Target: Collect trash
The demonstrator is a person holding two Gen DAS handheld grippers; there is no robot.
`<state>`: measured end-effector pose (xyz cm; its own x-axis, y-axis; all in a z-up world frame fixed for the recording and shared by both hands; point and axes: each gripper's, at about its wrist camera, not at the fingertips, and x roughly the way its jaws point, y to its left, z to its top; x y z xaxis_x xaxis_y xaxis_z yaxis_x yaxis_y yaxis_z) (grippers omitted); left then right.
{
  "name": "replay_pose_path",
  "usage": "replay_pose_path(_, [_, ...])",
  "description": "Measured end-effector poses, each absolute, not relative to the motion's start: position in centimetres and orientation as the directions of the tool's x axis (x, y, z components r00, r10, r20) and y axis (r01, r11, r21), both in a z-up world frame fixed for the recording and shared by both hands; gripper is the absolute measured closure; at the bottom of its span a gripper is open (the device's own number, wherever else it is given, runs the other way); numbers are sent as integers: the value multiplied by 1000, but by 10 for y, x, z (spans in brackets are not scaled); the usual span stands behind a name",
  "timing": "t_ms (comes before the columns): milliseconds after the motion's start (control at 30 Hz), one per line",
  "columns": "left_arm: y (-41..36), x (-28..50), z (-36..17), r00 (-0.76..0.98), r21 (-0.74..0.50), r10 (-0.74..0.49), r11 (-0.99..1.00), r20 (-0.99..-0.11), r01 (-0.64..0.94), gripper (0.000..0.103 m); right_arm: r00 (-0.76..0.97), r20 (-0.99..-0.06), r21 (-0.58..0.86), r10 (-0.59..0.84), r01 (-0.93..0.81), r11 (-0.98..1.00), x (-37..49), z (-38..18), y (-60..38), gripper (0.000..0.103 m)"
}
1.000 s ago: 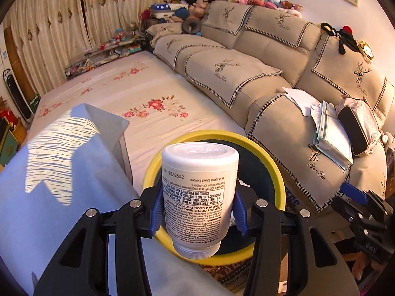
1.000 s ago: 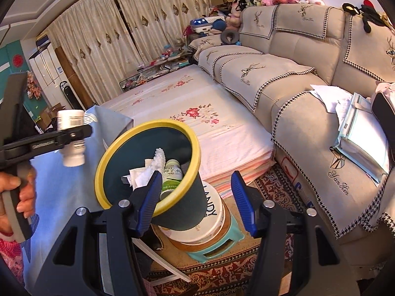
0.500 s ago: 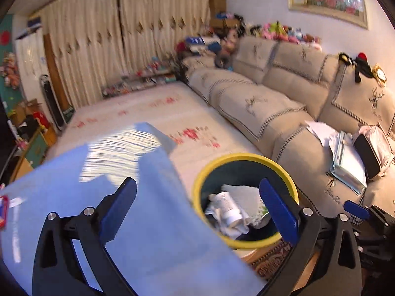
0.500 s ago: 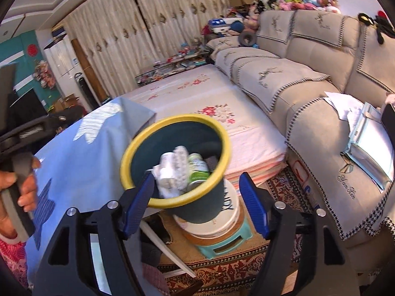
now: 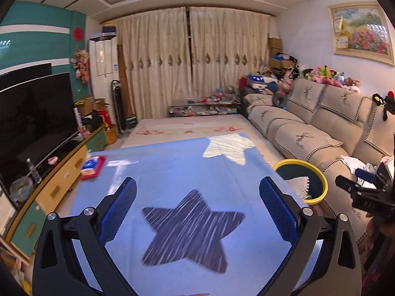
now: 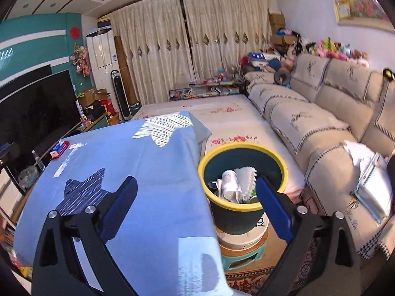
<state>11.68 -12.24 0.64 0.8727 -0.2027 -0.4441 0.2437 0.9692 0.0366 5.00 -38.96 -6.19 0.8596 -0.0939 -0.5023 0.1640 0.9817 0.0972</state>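
- Now between two pick-ups, by judgement: nothing carried in either tool, and collected trash already down inside the dark green round bin with a yellow rim (image 6: 243, 172).
- Inside that bin: a white plastic bottle (image 6: 229, 181) lying on its side, touching a white crinkled paper (image 6: 246, 176); more scraps beneath, too small to name.
- Left gripper (image 5: 197, 212) released, blue pads spread wide with nothing between them, above the light blue tablecloth with a dark striped star (image 5: 187, 227), to the left of the bin.
- Right gripper (image 6: 197, 212) with jaws opening, nothing between them; its right pad in front of the near rim of the bin, not touching as far as can be told.
- One candidate left for collection, perhaps: a flat red and blue packet (image 5: 92, 166), well apart from the bin at the far left edge of the cloth. Trash or not, cannot tell.
- Next move, as judgement: search the cloth away from the bin, bring open jaws around the chosen item, close, carry back over the yellow rim.
- Bin raised on a white round tub (image 6: 243, 240), so care not to knock it.
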Motion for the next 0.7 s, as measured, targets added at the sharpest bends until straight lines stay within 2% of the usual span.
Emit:
replay_pose_path(333, [-50, 63, 5, 907, -27, -111, 994, -406, 109, 5, 868, -489, 39, -88, 122, 992, 37, -45, -351, 10])
replay_pose_path(700, [-76, 75, 6, 897, -15, -123, 992, -424, 129, 5, 863, -499, 61, -75, 122, 991, 39, -48, -358, 10])
